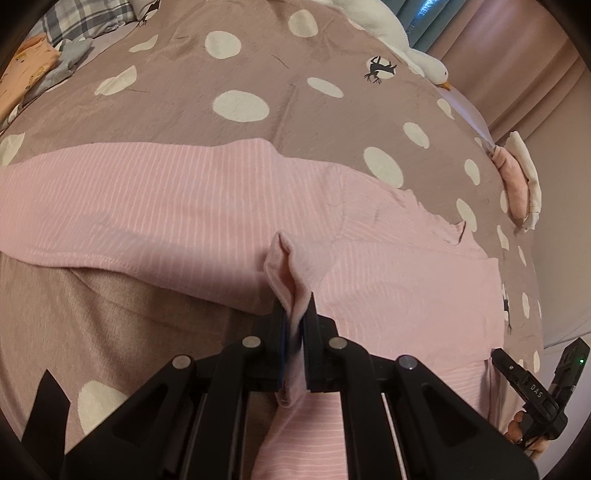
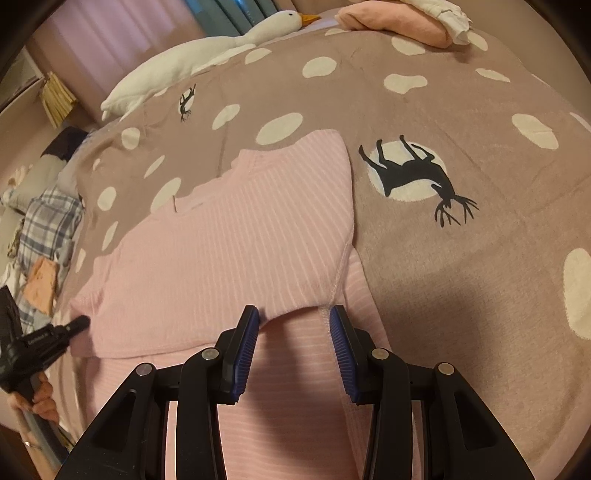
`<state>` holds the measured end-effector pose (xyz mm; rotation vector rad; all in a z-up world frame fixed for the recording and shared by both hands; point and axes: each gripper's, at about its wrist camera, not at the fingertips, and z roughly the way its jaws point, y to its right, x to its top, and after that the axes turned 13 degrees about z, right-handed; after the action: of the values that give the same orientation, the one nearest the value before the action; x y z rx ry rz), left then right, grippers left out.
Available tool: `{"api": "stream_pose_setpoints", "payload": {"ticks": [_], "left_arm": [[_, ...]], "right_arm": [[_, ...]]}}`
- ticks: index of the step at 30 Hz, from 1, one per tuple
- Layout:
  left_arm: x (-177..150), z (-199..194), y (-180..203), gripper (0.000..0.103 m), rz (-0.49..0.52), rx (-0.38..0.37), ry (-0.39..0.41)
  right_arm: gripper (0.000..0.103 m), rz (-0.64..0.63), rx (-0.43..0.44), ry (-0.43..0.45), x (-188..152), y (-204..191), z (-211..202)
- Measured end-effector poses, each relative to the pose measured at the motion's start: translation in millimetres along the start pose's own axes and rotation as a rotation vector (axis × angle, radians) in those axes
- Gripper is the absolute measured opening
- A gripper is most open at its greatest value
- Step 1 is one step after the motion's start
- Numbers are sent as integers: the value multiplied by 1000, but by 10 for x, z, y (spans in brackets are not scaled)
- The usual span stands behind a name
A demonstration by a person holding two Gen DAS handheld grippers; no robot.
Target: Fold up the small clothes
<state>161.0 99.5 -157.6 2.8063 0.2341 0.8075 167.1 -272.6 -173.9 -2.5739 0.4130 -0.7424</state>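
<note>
A pink striped garment [image 1: 184, 195] lies spread on the dotted mauve bedspread [image 1: 177, 66]. My left gripper [image 1: 294, 306] is shut on a pinched fold of its fabric, which sticks up between the pads. In the right wrist view the same garment [image 2: 229, 236] has an upper layer folded over a lower one. My right gripper [image 2: 293, 314] hovers open over the near edge of that fold, its blue pads [image 2: 247, 343] either side of a seam without pressing it. The left gripper [image 2: 55, 336] shows at the garment's left edge, and the right gripper [image 1: 532, 391] shows at the lower right.
A white goose plush [image 2: 184, 59] lies along the far edge of the bed. Folded pink and white clothes [image 2: 399, 22] sit at a far corner. A plaid cloth [image 2: 48, 225] and an orange garment [image 1: 22, 74] lie on the other side. Curtains [image 1: 517, 74] hang beyond.
</note>
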Motion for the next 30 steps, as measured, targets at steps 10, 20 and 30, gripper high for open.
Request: {"api": "stream_pose_setpoints", "payload": {"ticks": [10,20,30], "left_arm": [[-41,10,-54,10,-13,7,-3],[-90,-27,-121,11,-29,-2,-9],[-164,92,-199,17,-58,0,-23]], "right_arm": [[42,2,-3,0,-6,-6,8],[42,-5,-15,0,-1,-17,25],[42,-7,-18,0,-4,-22,37]]}}
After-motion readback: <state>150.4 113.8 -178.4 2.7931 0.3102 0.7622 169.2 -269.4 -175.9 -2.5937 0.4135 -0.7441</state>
